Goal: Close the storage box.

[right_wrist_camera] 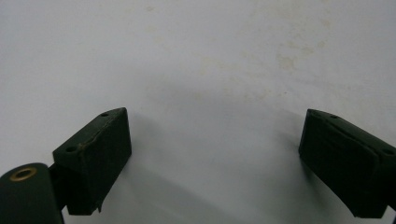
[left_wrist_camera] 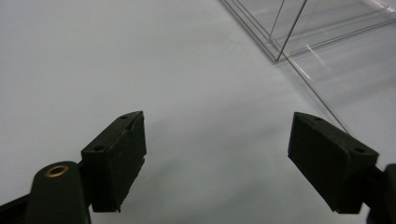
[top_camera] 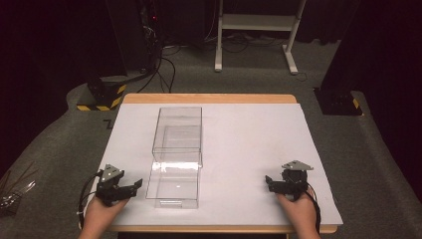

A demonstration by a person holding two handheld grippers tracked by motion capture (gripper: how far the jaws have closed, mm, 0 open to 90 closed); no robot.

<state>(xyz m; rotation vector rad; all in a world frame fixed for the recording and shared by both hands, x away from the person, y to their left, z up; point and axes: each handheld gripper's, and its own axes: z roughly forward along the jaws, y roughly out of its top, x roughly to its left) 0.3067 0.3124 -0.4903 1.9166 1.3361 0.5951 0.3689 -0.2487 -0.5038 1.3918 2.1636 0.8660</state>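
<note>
Clear box (top_camera: pixel 176 157) lies just right of the left hand-held gripper (top_camera: pixel 130 188), long axis running toward the table's (top_camera: pixel 249 149) far edge.
Both grippers gape empty; the right hand-held gripper (top_camera: pixel 269 183) sits well apart near the front right corner.

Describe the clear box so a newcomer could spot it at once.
Start at the table with its white top. Left of centre, ahead of the left gripper, stands the clear box, a see-through case with a clear drawer pulled out toward the person. It is the one transparent thing there.
</note>
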